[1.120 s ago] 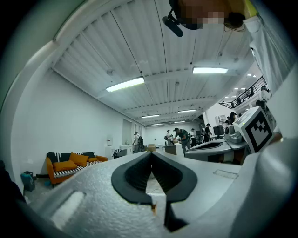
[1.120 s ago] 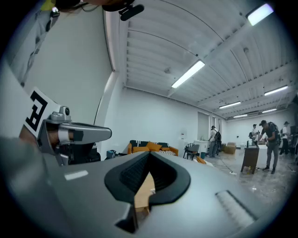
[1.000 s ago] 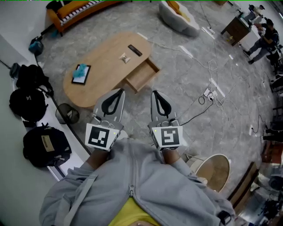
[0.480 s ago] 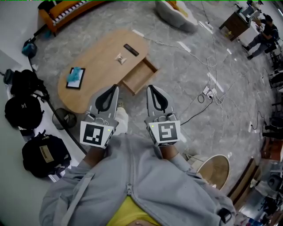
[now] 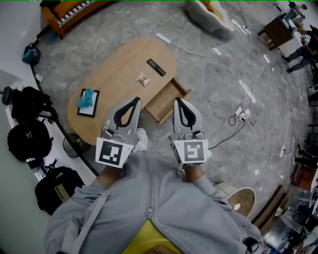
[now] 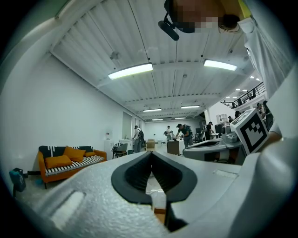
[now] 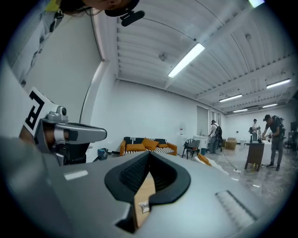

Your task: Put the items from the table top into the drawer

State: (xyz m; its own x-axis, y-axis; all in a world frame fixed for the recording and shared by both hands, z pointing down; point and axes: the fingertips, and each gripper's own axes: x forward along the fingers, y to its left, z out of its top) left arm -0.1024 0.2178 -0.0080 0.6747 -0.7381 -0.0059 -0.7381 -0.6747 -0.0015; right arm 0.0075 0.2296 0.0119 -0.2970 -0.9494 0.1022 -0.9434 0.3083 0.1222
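Note:
An oval wooden table (image 5: 117,64) stands ahead with its drawer (image 5: 169,99) pulled open on the near side. On top lie a black remote (image 5: 156,67), a small crumpled pale item (image 5: 143,79) and a black tablet with a teal cloth (image 5: 88,100) on it. My left gripper (image 5: 136,100) and right gripper (image 5: 177,101) are held side by side, level, both shut and empty, short of the table. In the left gripper view the left gripper (image 6: 151,155) has its tips meeting. The right gripper (image 7: 149,155) shows the same in its own view.
Black backpacks (image 5: 27,139) and a mesh waste bin (image 5: 74,145) stand left of the table. An orange sofa (image 5: 69,11) is at the back. Cables and a power strip (image 5: 242,110) run across the floor on the right. A round stool (image 5: 241,198) is near my right side.
The person has walked closer to the table, so the open drawer now shows between the two gripper tips. Both grippers stayed shut and side by side.

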